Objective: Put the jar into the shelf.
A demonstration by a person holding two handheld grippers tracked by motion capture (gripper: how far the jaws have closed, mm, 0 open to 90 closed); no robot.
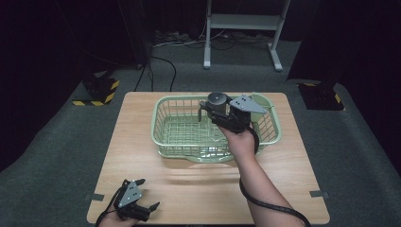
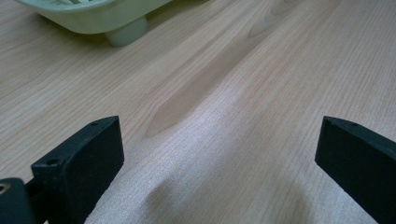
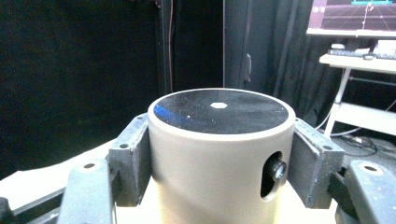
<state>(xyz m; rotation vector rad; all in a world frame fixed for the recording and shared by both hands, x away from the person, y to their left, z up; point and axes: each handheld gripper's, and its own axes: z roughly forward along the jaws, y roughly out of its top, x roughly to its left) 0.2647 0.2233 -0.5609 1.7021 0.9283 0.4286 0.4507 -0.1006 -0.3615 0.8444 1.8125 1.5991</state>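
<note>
R claw (image 3: 219,154) clamped on cylinder (image 3: 219,140) sides, held above basket (image 1: 163,123). Prob rigid, smooth, light-ish; grip mid-body, avoid side hole. L claw (image 1: 142,198) apart, low over counter (image 1: 198,189).

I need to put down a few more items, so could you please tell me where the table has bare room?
The widest bare stretch of table lies between the green basket and the near edge, bordered by the left claw and the right forearm. Narrower strips flank the basket. The basket's right end is crowded by the right claw gripping a grey cylinder.
</note>
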